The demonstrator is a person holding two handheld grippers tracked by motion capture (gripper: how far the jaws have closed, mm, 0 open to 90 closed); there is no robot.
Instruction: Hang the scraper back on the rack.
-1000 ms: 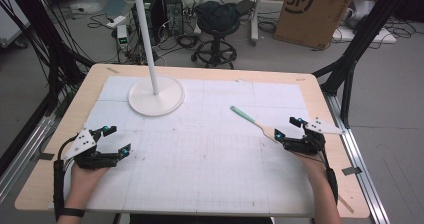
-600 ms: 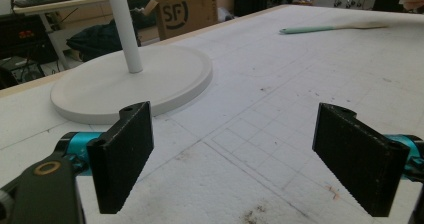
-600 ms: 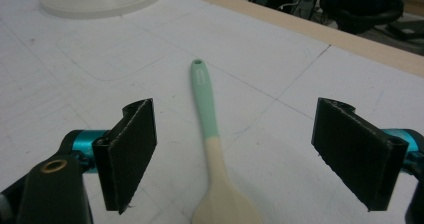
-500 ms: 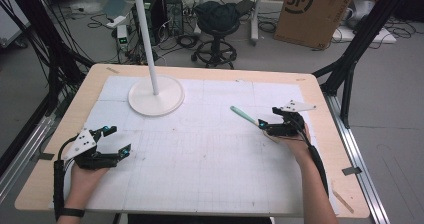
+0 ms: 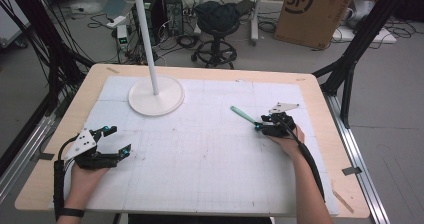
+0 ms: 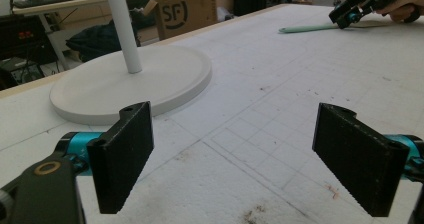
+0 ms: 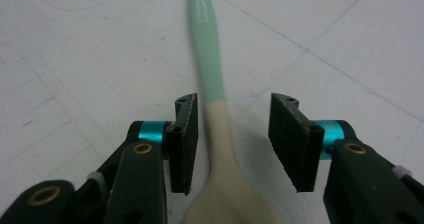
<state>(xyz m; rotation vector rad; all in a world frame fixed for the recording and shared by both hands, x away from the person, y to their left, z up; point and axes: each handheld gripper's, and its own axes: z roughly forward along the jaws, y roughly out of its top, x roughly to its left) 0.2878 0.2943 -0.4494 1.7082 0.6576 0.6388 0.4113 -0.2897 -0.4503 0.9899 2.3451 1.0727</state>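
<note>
We see the right tongs point(image 5: 259, 127) low over the white mat point(image 5: 210, 169), jaws part open with a spoon point(image 7: 212, 109) lying between them. In the right gripper view the spoon runs straight away from the tongs: its pale cream bowl sits nearest, under the jaw roots, and narrows into a neck that passes between the two black pads. Just past the pads the cream gives way to a mint-green handle, which carries on to a rounded end with a small hole in it. The spoon lies closer to the pad at the left of that view — touching or almost touching it, we cannot tell which — while a clear gap stands between it and the other pad. So the jaws straddle the spoon without being closed on it. The spoon lies flat on the mat.

In the high view the green handle point(image 5: 243, 115) sticks out ahead of the right tongs, pointing towards the lamp base point(image 5: 156, 96). The person's right hand point(image 5: 288, 136) grips the tongs from behind.

The left tongs point(image 5: 114, 140) rest well apart from the spoon, at the near left of the mat, held by the left hand point(image 5: 84, 174). Their jaws stand wide open — nothing between them but bare gridded mat. Ahead of them in the left gripper view sits the round white base point(image 6: 132, 86) with its white pole point(image 6: 122, 26) rising from it, and far off beyond the right-hand jaw we see the spoon point(image 6: 312, 28) with the right tongs point(image 6: 347, 16) at its end.
</note>
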